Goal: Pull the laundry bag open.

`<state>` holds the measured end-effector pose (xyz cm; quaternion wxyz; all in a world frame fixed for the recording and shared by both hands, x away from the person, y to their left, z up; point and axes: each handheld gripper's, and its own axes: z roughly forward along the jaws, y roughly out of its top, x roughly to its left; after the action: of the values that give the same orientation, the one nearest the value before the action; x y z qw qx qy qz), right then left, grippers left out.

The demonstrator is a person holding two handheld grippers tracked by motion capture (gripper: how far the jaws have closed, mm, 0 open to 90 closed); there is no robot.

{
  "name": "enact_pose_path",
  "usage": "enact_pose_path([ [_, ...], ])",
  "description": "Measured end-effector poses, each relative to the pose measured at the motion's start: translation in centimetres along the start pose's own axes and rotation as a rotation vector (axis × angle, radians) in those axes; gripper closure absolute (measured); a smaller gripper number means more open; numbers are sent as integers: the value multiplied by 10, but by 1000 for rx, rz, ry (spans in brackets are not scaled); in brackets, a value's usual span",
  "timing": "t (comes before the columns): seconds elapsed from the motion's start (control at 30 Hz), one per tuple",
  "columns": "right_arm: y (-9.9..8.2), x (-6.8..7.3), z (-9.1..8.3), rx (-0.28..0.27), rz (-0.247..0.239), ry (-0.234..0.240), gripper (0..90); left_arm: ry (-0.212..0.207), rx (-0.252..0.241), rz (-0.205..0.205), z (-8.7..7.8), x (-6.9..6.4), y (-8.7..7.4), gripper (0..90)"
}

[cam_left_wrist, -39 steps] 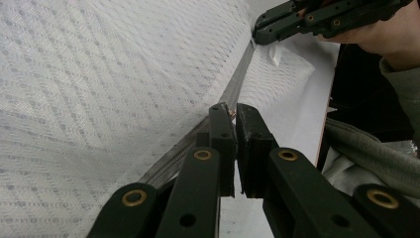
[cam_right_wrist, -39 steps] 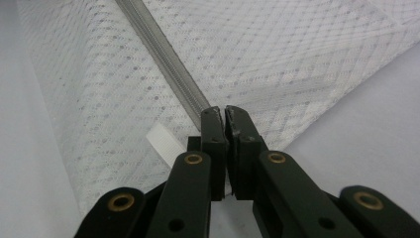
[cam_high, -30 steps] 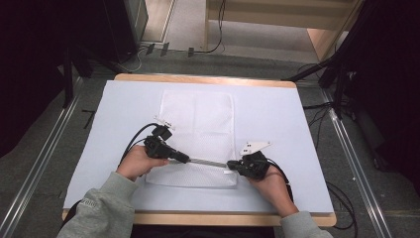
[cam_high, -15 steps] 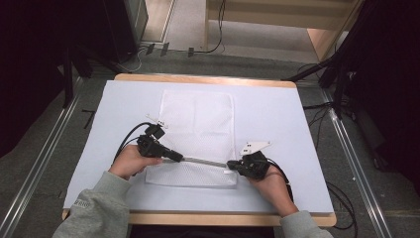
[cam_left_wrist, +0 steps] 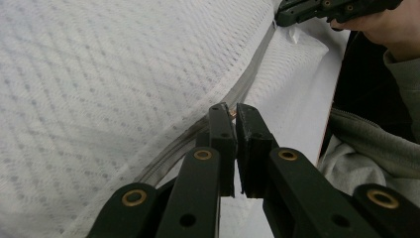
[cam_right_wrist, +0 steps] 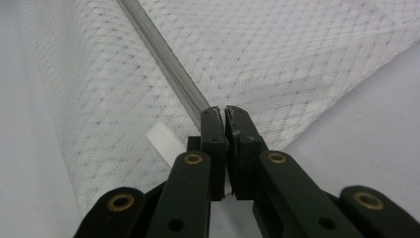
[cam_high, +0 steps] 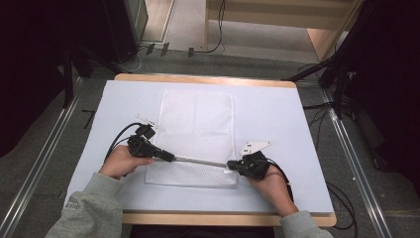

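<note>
A white mesh bag [cam_high: 198, 116] lies flat on the pale table cover [cam_high: 292, 124]. Its grey zipper [cam_high: 200, 161] runs across the bag near the front end. My left gripper [cam_high: 172, 158] is shut at the zipper's left part; in the left gripper view its jaws [cam_left_wrist: 233, 110] pinch a small coppery zipper pull over the zipper [cam_left_wrist: 247, 84]. My right gripper [cam_high: 231, 165] is shut at the zipper's right end; in the right gripper view [cam_right_wrist: 225, 113] the tips clamp the zipper [cam_right_wrist: 163, 57] at the bag's edge, beside a white tag [cam_right_wrist: 163, 141]. Both grippers lie low over the bag.
The table's wooden front edge [cam_high: 223, 218] is just below my forearms. Black cables [cam_high: 121, 136] trail from both grippers. Metal rails [cam_high: 44, 163] run along the floor on both sides, and wooden furniture [cam_high: 277, 20] stands behind the table.
My left gripper has slid to the left along the zipper, so the stretch of zipper between the two grippers is longer. The right gripper has stayed put.
</note>
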<state>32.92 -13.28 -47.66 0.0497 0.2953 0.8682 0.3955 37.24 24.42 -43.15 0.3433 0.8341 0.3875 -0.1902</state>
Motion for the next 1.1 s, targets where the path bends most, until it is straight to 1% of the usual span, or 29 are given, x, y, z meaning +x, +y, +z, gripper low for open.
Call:
enact_pose_path([
  [0.2, 0, 0, 0, 0, 1, 2, 886, 5, -1, -9, -7, 5, -7, 877],
  [0.4, 0, -1, 0, 1, -3, 2, 886, 4, -17, -13, -13, 8, -10, 877],
  [0.43, 0, -1, 0, 0, -3, 2, 886, 10, -18, -13, -14, 7, -10, 876],
  [0.47, 0, -1, 0, 0, -3, 2, 886, 7, -16, -7, -14, 8, -10, 877],
  [0.77, 0, -1, 0, 1, -3, 3, 886, 9, -14, 1, -15, 8, -10, 876],
  [0.8, 0, -1, 0, 1, -3, 3, 887, 20, -11, 2, -15, 8, -10, 877],
  [0.83, 0, -1, 0, 1, -3, 2, 886, 23, -15, -5, -16, 8, -11, 876],
  [0.93, 0, -1, 0, -1, -5, 2, 886, 27, -18, -7, -21, 12, -13, 877],
  [0.97, 0, -1, 0, 0, -5, 1, 885, 24, -24, -16, -23, 12, -15, 876],
  [1.03, 0, -1, 0, -1, -5, 3, 885, 28, -26, -16, -26, 14, -18, 876],
  [1.1, 0, -1, 0, 0, -5, 4, 885, 31, -34, -30, -28, 16, -20, 877],
])
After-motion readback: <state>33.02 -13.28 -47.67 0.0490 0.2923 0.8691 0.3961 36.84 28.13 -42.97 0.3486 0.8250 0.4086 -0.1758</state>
